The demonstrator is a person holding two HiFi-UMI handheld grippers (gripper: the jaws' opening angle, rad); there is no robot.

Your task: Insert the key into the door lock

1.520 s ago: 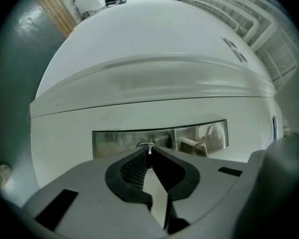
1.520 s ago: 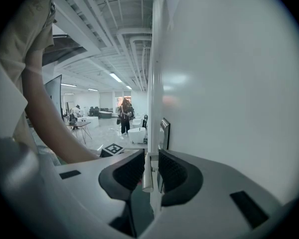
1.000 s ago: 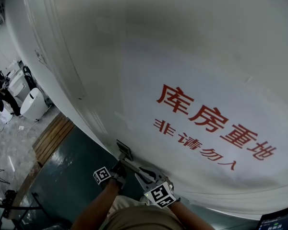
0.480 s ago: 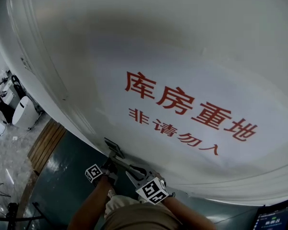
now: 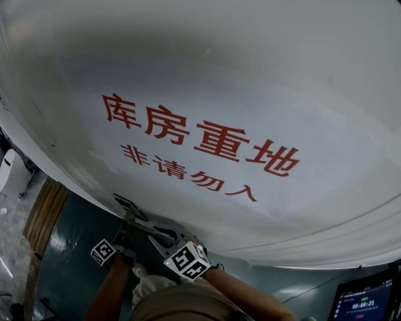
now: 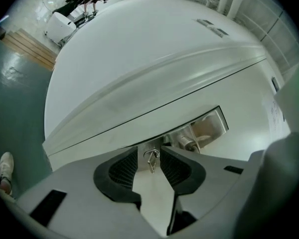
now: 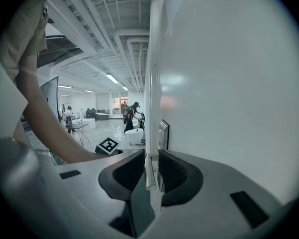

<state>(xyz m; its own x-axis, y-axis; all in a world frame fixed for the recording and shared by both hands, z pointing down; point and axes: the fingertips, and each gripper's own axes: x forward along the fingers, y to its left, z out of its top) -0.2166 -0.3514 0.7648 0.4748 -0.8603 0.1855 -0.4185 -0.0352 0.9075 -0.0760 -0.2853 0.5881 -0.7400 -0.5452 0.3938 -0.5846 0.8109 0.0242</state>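
A white door (image 5: 254, 52) fills most of the head view, with a paper notice (image 5: 207, 146) in red characters stuck flat on it. Below it lies dark green floor (image 5: 67, 246), and a lit screen (image 5: 366, 301) sits at the lower right corner. On the door's edge is a metal lock plate (image 6: 212, 126) carrying the silver door handle (image 7: 149, 173). The right gripper (image 7: 150, 169) has its ribbed pads pressed onto that handle from both sides. The left gripper (image 6: 150, 159) is closed at its tips, pinching the small key (image 6: 151, 161) against the metal just below the plate. The key's tip is not clear enough to tell whether it sits inside the lock.
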